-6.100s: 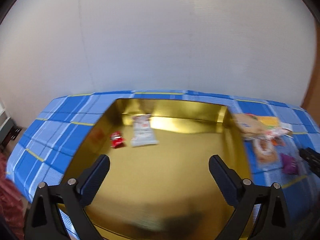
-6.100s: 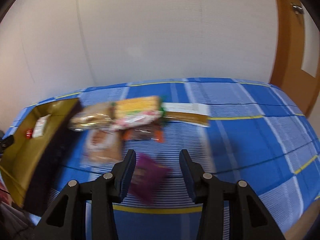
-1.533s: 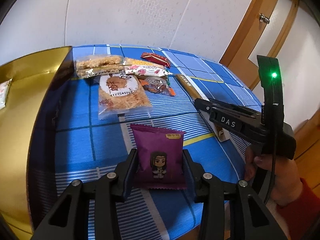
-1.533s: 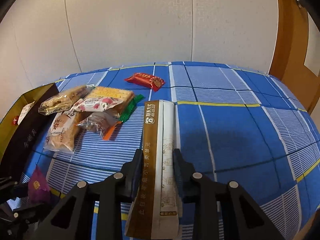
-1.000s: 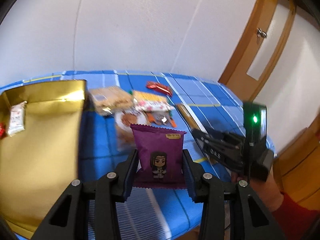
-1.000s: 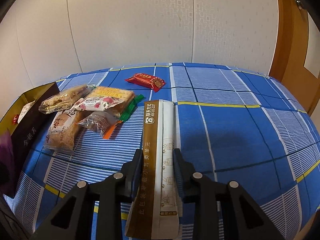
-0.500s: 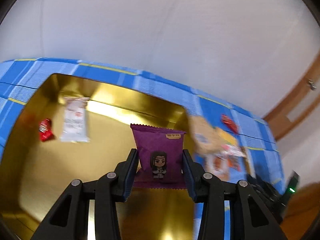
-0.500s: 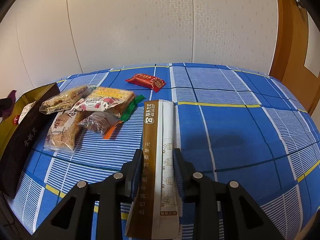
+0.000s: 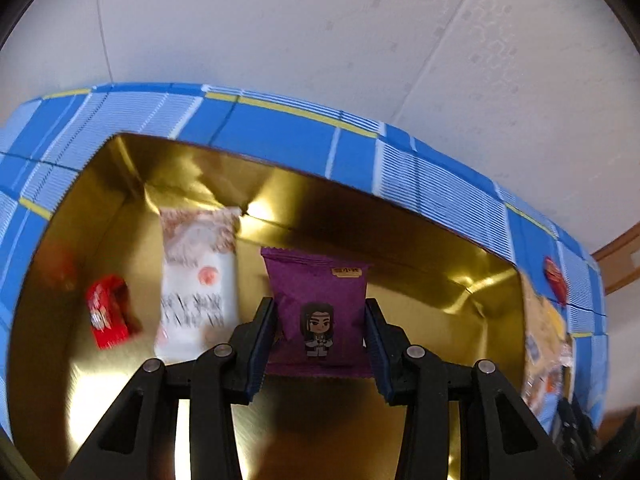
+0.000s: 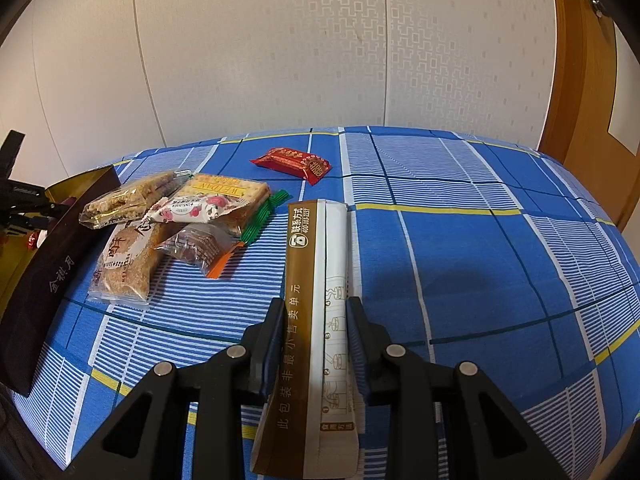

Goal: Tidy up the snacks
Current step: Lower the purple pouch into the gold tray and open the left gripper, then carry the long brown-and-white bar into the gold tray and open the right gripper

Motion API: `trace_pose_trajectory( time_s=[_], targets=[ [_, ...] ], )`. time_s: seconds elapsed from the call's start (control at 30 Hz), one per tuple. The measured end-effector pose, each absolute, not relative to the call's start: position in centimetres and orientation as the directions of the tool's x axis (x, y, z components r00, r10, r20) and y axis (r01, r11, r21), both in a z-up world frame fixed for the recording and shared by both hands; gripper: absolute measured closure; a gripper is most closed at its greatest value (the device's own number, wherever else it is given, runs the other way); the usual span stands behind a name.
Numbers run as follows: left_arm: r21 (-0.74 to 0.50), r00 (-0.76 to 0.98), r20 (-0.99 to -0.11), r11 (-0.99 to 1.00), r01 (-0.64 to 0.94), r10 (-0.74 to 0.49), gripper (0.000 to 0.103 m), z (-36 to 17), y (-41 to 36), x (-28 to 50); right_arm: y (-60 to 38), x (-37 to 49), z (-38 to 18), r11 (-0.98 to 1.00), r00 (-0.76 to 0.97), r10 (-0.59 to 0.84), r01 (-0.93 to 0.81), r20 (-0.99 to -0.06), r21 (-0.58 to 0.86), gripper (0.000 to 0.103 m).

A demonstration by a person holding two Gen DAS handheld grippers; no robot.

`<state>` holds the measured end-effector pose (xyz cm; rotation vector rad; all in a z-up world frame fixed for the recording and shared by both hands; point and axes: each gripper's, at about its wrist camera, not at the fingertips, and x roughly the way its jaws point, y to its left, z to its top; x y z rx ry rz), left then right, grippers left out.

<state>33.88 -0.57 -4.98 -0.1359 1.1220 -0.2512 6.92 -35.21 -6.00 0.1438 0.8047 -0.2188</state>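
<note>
My left gripper [image 9: 319,340] is shut on a purple snack packet [image 9: 320,304] with a cartoon figure and holds it over the gold box [image 9: 400,224]. Inside the box lie a white packet [image 9: 198,284] and a small red packet [image 9: 108,312]. My right gripper [image 10: 316,340] is shut on a long brown-and-white sachet [image 10: 318,308] above the blue checked tablecloth [image 10: 480,248]. A pile of snacks lies on the cloth left of it: a brown cake packet [image 10: 124,268], a nut bar [image 10: 128,200], a cracker pack [image 10: 228,192] and a dark biscuit packet [image 10: 198,244].
A red packet [image 10: 292,162] lies alone farther back on the cloth. The gold box's dark outer wall [image 10: 48,276] stands at the left edge of the right wrist view, with the left gripper's body [image 10: 16,204] above it. A wooden door [image 10: 592,80] is at the right.
My left gripper has carried the purple packet from over the cloth to over the gold box, and now sits lower and closer to the box floor. The right gripper has stayed still with the sachet.
</note>
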Motion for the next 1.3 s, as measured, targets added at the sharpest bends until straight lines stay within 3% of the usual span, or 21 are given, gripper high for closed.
trace_pose_trajectory(
  time_s=[0.23, 0.47, 0.87, 1.3],
  targets=[
    [-0.169, 0.445, -0.873, 0.979, 0.110, -0.201, 0.058, -5.1, 0.0, 34.7, -35.2, 6.9, -6.0, 0.968, 0.673, -0.141, 0.248, -0.726, 0.042, 0.072],
    [-0.080, 0.521, -0.843, 0.989, 0.127, -0.135, 0.049, -3.7, -0.2, 32.9, -35.2, 6.9, -6.0, 0.968, 0.673, -0.141, 0.248, -0.726, 0.042, 0.071],
    [-0.172, 0.579, -0.796, 0.983, 0.059, -0.174, 0.049, -2.1, 1.9, 28.5, -35.2, 7.0, -6.0, 0.968, 0.674, -0.138, 0.247, -0.726, 0.044, 0.071],
    [-0.017, 0.686, -0.727, 1.000, 0.011, -0.020, 0.046, -0.6, 1.4, 22.9, -35.2, 7.0, -6.0, 0.968, 0.674, -0.139, 0.247, -0.726, 0.044, 0.071]
  ],
)
